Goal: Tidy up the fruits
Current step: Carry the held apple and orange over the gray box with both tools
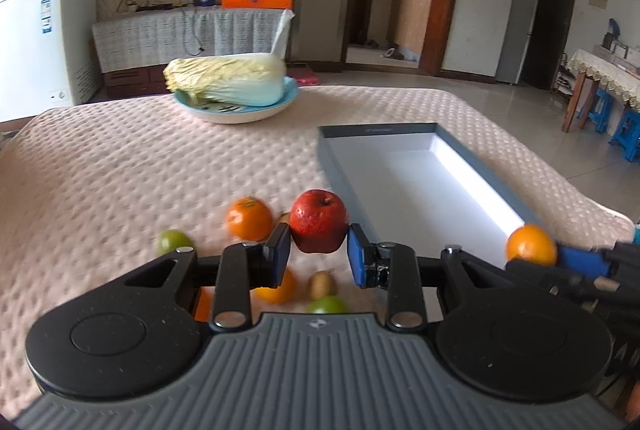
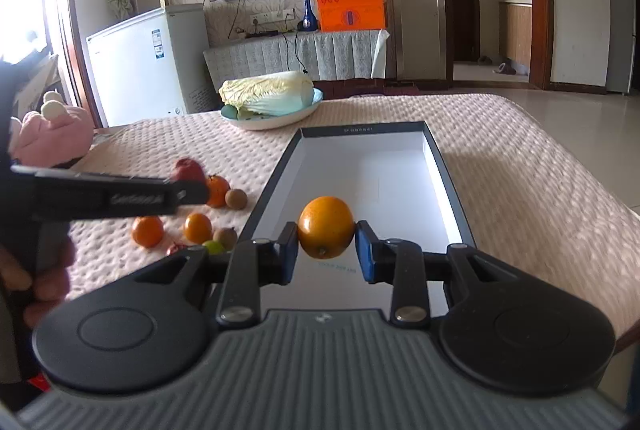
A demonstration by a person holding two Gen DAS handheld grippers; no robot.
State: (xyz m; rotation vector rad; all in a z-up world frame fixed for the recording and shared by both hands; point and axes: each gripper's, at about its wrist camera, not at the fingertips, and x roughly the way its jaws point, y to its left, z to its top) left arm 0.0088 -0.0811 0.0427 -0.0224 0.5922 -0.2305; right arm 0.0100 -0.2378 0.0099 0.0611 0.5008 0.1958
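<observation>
our left gripper (image 1: 319,250) clamped on a red apple (image 1: 319,220), our right gripper (image 2: 326,250) clamped on an orange (image 2: 326,226) above the box (image 2: 436,166), pink plush toy (image 2: 52,138) far left in the right view only

The left tool (image 1: 319,254) grips a red apple (image 1: 319,221) above scattered fruit, beside the grey box (image 1: 404,182).

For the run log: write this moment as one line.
left tool: shut on apple | right tool: shut on orange, over box | box empty | loose fruit on tablecloth
</observation>
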